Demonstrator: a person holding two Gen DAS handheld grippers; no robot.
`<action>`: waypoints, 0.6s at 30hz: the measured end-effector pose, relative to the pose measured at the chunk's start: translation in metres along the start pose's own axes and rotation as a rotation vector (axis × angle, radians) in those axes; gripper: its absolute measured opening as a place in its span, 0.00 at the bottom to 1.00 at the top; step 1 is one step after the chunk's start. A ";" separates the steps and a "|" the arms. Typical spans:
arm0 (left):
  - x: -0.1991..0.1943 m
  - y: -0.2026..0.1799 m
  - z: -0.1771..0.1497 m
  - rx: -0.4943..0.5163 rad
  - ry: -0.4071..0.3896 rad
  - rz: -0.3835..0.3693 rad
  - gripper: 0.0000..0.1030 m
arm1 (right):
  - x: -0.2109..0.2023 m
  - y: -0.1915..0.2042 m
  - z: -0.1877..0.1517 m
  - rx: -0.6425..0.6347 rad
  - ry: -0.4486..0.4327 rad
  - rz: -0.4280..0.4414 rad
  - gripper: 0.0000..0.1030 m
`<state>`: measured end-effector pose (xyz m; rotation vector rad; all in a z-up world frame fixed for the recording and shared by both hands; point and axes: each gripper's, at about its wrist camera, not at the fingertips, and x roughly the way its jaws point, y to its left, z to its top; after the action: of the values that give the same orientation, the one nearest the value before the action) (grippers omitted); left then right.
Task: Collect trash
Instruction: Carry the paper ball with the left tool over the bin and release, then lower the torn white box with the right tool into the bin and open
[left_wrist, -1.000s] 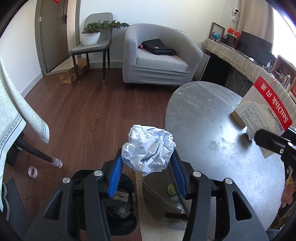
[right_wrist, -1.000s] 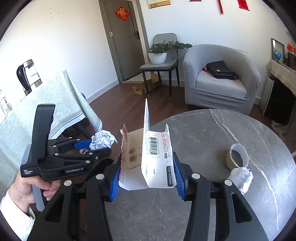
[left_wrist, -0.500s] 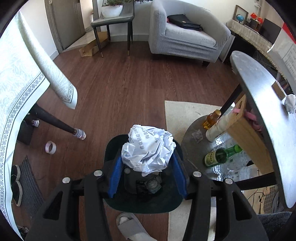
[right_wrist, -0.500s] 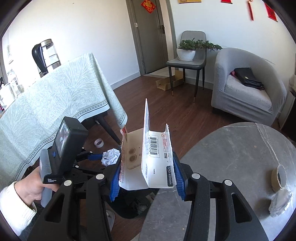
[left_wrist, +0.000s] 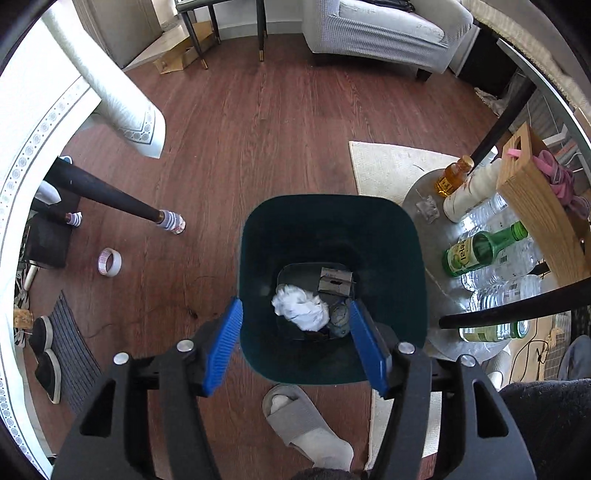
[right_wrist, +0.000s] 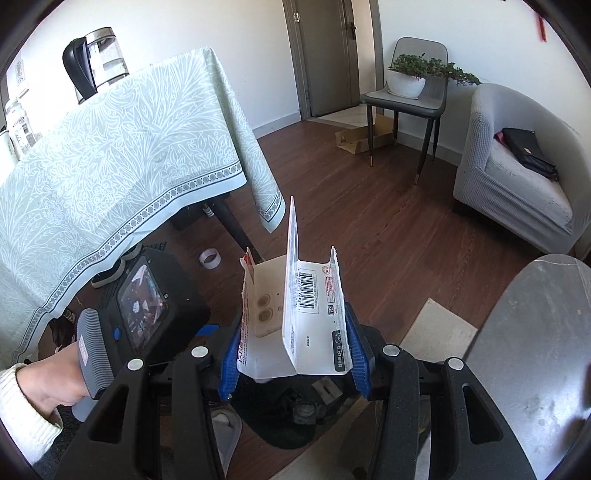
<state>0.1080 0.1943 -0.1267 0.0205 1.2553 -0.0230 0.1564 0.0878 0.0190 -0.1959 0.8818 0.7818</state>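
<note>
Left wrist view counts:
- dark green plastic trash bin: 1
- crumpled white paper ball in bin: 1
- torn brown cardboard scrap in bin: 1
- green glass bottle: 1
- amber bottle with gold cap: 1
- white tape roll on floor: 1
- grey slipper: 1
- clear water bottles: several, exact count unclear

Right wrist view counts:
- flattened white cardboard package with barcode: 1
- grey fabric armchair: 1
- grey chair: 1
- white potted plant: 1
- glass electric kettle: 1
</note>
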 end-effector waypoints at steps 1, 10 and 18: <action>-0.001 0.004 -0.002 -0.006 -0.002 0.000 0.62 | 0.007 0.002 0.001 0.000 0.012 0.000 0.48; -0.020 0.039 -0.009 -0.079 -0.051 -0.016 0.60 | 0.059 0.023 -0.002 -0.015 0.110 -0.005 0.48; -0.046 0.058 -0.010 -0.116 -0.130 -0.030 0.50 | 0.104 0.031 -0.019 -0.016 0.212 0.002 0.48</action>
<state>0.0861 0.2528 -0.0862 -0.0988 1.1249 0.0221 0.1634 0.1567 -0.0670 -0.2961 1.0758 0.7793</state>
